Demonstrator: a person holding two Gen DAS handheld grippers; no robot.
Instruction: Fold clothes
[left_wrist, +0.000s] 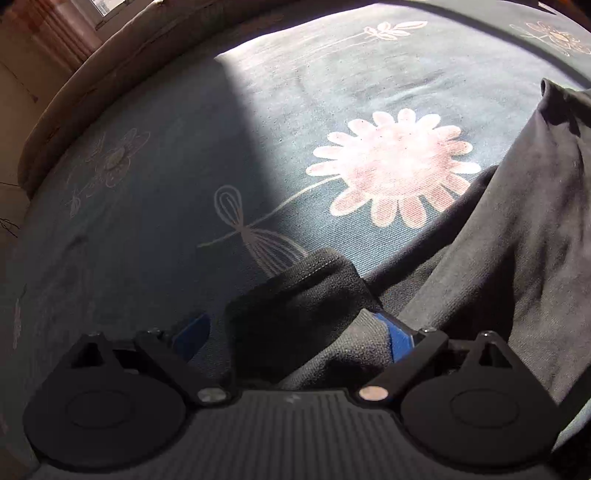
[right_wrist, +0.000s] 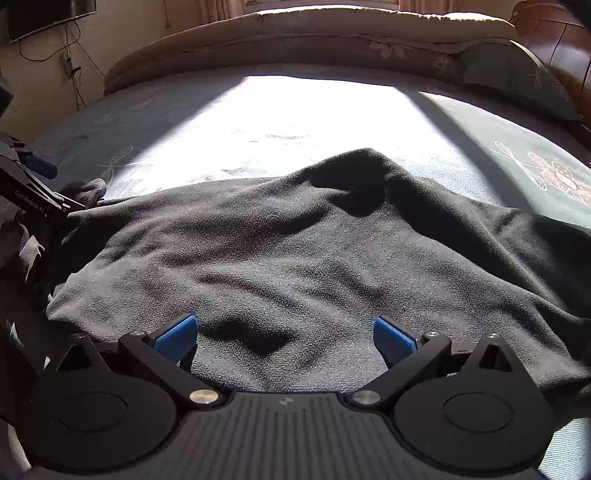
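Note:
A black garment (right_wrist: 295, 251) lies spread and wrinkled on the bed, its far edge humped up in the sunlight. My right gripper (right_wrist: 286, 336) hovers low over its near part, open, with nothing between the blue fingers (right_wrist: 177, 338). In the left wrist view a bunched end of the black garment (left_wrist: 306, 291), perhaps a cuff, sits between the spread blue fingers (left_wrist: 397, 338) of my left gripper (left_wrist: 295, 334), which is open. More of the garment runs along the right. The left gripper (right_wrist: 68, 186) also shows at the far left of the right wrist view, at the garment's corner.
The bed is covered by a blue-grey sheet (left_wrist: 258, 110) printed with pink flowers (left_wrist: 395, 166). A folded quilt (right_wrist: 295, 37) and a pillow (right_wrist: 517, 77) lie along the far side. A wall television (right_wrist: 44, 14) with cables hangs at the left, and a wooden headboard (right_wrist: 554, 40) stands at the right.

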